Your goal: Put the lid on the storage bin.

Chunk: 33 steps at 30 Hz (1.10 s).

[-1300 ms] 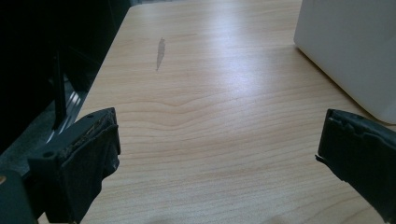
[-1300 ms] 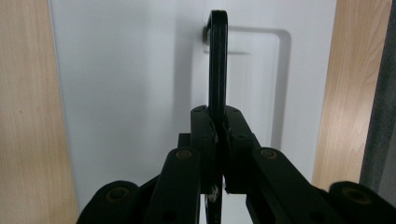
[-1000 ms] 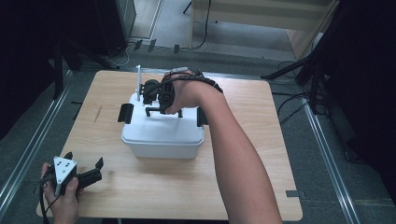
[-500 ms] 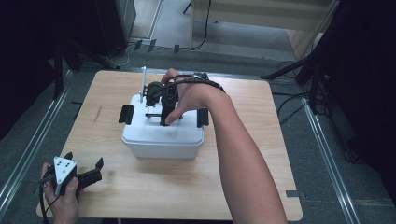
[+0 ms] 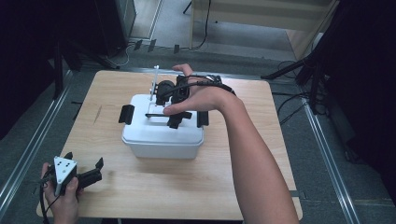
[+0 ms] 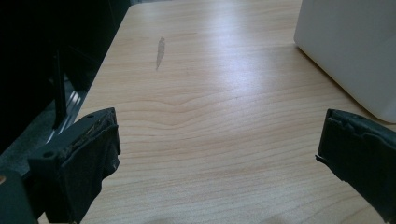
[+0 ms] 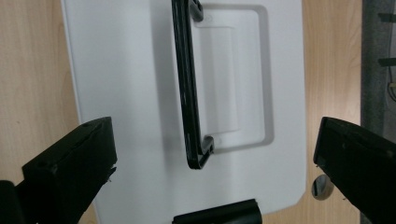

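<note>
A white lidded box (image 5: 161,137) stands in the middle of the wooden table (image 5: 243,186), with a black latch (image 5: 126,113) on its left end and another (image 5: 201,119) on its right. A thin black handle (image 7: 189,88) stands up from a recess in the lid (image 7: 121,84). My right gripper (image 5: 172,106) hovers over the lid. Its jaws have just been opening and are open wide (image 7: 215,158); the handle lies between them, untouched. My left gripper (image 5: 86,175) rests open at the table's near left corner, its jaws (image 6: 217,158) holding nothing, the box (image 6: 350,46) ahead to its right.
Dark floor with metal rails (image 5: 32,149) runs along both sides of the table. Cables and stand legs (image 5: 299,74) lie beyond the far edge. A dark mark (image 6: 160,49) shows on the wood left of the box.
The right gripper's jaws have gone from closed at the lid handle to wide open, and the hand has shifted a little rightward and nearer over the lid. The left gripper has stayed put.
</note>
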### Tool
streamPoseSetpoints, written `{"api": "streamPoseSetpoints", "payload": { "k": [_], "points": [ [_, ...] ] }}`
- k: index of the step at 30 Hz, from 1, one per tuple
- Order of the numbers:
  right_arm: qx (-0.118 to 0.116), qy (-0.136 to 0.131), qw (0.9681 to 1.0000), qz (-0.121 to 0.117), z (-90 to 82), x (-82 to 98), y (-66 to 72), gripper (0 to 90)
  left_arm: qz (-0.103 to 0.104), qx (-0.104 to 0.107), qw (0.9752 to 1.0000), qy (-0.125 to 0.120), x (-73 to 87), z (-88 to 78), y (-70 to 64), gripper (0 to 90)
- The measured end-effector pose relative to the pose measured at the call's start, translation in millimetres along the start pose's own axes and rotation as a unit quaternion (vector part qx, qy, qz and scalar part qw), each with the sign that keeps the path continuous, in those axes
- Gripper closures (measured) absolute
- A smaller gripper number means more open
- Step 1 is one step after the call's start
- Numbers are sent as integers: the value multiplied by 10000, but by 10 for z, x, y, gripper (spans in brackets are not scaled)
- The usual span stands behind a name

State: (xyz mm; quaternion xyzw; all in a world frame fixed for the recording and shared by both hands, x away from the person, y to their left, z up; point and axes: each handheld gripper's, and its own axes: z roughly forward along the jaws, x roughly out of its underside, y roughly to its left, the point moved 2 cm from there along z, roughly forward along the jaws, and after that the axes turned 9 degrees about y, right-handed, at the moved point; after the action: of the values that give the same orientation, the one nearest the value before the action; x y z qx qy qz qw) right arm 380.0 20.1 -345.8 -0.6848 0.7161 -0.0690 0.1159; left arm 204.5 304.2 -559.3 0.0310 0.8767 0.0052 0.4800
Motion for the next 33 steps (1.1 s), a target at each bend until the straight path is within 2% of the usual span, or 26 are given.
{"api": "streamPoseSetpoints", "payload": {
  "k": [3,5,11,17,20,23,33],
  "points": [
    [38,-103,9999,-17,-16,53,11,0,-1,7,10000,4,0,-2,0,0],
    [31,-84,9999,75,-25,97,28,0,13,2,10000,2,0,-1,3,0],
    [4,-284,9993,245,-55,260,22,0,11,-1,10000,-7,-1,0,0,0],
    [-59,-403,9979,510,-57,481,17,0,14,-1,10000,-7,0,0,-2,0],
    [-77,-460,9975,534,-56,588,28,0,22,-15,10000,1,-1,-2,-2,0],
    [-73,-528,9964,653,-74,692,32,0,24,-14,10000,6,0,-3,-3,0],
    [-53,-587,9942,903,-64,1008,67,0,29,-25,10000,9,0,-3,-4,0]
  ]
}}
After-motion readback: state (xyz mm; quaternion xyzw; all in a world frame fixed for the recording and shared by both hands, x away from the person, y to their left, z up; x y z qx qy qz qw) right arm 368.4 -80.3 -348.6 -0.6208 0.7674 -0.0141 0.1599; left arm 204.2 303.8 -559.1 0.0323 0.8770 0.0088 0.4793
